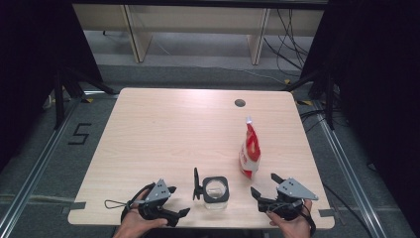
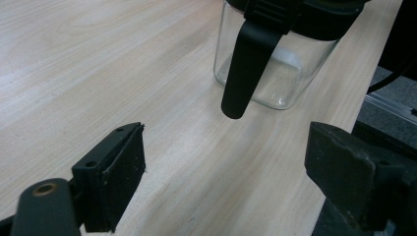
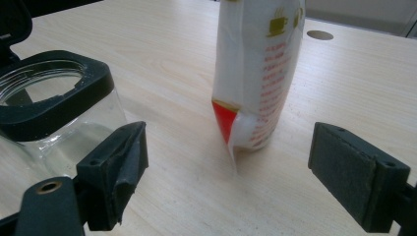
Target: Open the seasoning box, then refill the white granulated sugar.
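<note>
The light wooden surface point(image 1: 163, 134) has rounded corners and a round cable hole point(image 1: 240, 103) near its far right edge, and soft light glares on its far half. It stands on a grey carpeted floor point(image 1: 198, 74), where metal rails point(image 1: 34, 173) run along the left and right sides, and a "5" of black tape point(image 1: 79, 134) marks the floor at left. Black curtains point(image 1: 34, 54) close off both sides, with pale wooden furniture legs point(image 1: 133, 34) at the far end and loose cables point(image 1: 287, 39) trailing at far right.
</note>
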### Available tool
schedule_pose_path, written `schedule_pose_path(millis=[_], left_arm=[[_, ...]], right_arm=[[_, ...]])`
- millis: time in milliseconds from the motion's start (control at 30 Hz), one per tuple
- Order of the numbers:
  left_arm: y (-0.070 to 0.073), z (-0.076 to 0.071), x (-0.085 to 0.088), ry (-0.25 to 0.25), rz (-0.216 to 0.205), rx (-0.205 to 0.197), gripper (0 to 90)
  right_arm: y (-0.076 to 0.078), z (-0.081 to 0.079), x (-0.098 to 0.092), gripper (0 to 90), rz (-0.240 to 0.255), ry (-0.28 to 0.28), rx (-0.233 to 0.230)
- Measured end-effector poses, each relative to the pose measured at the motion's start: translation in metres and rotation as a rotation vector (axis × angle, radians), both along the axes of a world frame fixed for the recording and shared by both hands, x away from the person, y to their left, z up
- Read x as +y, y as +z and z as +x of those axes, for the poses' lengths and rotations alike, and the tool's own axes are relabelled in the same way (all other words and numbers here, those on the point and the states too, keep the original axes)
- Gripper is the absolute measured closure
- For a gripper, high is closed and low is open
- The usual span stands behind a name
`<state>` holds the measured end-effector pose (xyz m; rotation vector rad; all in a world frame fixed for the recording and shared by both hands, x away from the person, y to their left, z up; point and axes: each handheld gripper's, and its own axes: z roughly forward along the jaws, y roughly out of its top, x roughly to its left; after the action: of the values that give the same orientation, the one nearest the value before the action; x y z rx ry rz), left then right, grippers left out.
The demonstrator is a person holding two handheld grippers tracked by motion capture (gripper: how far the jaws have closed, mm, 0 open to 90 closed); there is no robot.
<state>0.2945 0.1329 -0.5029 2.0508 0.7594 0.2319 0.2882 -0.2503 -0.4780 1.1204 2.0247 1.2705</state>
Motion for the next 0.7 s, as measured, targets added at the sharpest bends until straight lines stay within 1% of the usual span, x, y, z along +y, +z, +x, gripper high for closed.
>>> schedule_pose_path(millis=[33, 100, 133, 167, 200, 233, 267, 300, 333, 367, 400, 433, 500, 533, 567, 600, 633, 667, 700], left_arm=[[0.000, -0.001, 0.000, 0.009, -0.010, -0.002, 15.1], [0.001, 0.000, 0.000, 0.013, -0.013, 0.005, 15.4], [0.002, 0.001, 0.002, 0.009, 0.018, -0.006, 15.5], [0.002, 0.001, 0.002, 0.015, 0.003, -0.003, 15.6], [0.002, 0.001, 0.002, 0.010, 0.016, -0.005, 15.8], [0.002, 0.001, 0.002, 0.015, 0.002, -0.003, 15.8], [0.002, 0.001, 0.002, 0.012, 0.010, -0.012, 15.8], [0.002, 0.001, 0.002, 0.012, 0.010, -0.012, 15.9], [0.001, 0.001, 0.002, 0.008, 0.013, -0.016, 15.9], [0.001, 0.000, 0.001, 0.008, 0.004, 0.003, 16.2], [0.001, 0.000, 0.001, 0.008, 0.004, 0.003, 16.2], [0.001, 0.000, 0.001, 0.000, 0.013, -0.001, 16.3], [0.001, 0.000, -0.001, 0.002, 0.003, -0.003, 16.4], [0.001, 0.001, 0.001, -0.005, 0.037, -0.014, 16.7], [0.000, 0.000, 0.000, 0.004, 0.029, -0.020, 16.8], [0.000, -0.001, 0.000, 0.012, 0.013, -0.013, 16.8], [0.000, 0.000, 0.000, 0.004, 0.012, -0.015, 16.8], [0.001, 0.000, 0.000, -0.001, 0.007, -0.017, 16.8], [0.002, 0.000, 0.002, -0.011, 0.019, -0.019, 16.8]], right_arm=[[-0.001, 0.001, 0.000, 16.2, 0.004, 0.005, -0.005], [-0.001, 0.001, 0.000, 16.7, -0.005, 0.001, 0.006], [-0.002, 0.001, 0.000, 16.9, -0.003, 0.001, 0.007], [-0.002, 0.002, 0.000, 17.3, -0.004, 0.006, 0.002], [-0.003, 0.002, 0.000, 17.5, -0.004, -0.011, -0.006], [-0.002, 0.003, -0.001, 17.7, -0.010, -0.009, -0.002], [-0.003, 0.004, -0.001, 17.9, 0.008, -0.001, -0.007], [-0.003, 0.004, -0.001, 18.0, 0.012, -0.019, -0.008], [-0.003, 0.004, -0.001, 18.0, 0.012, -0.019, -0.008], [-0.003, 0.007, -0.001, 18.2, -0.003, -0.024, -0.013], [-0.003, 0.007, 0.000, 18.5, 0.005, -0.021, -0.004], [-0.004, 0.010, 0.000, 18.6, -0.006, -0.042, -0.016], [-0.005, 0.015, 0.001, 18.6, -0.005, -0.044, -0.010], [-0.006, 0.017, 0.003, 18.6, 0.023, -0.045, 0.003], [-0.007, 0.020, 0.003, 18.6, 0.015, -0.047, -0.009], [-0.006, 0.022, 0.004, 18.6, 0.005, -0.056, -0.007], [-0.006, 0.025, 0.003, 18.6, -0.012, -0.055, -0.033], [-0.006, 0.027, 0.005, 18.6, 0.002, -0.059, -0.040], [-0.007, 0.030, 0.006, 18.6, 0.013, -0.063, -0.048]])
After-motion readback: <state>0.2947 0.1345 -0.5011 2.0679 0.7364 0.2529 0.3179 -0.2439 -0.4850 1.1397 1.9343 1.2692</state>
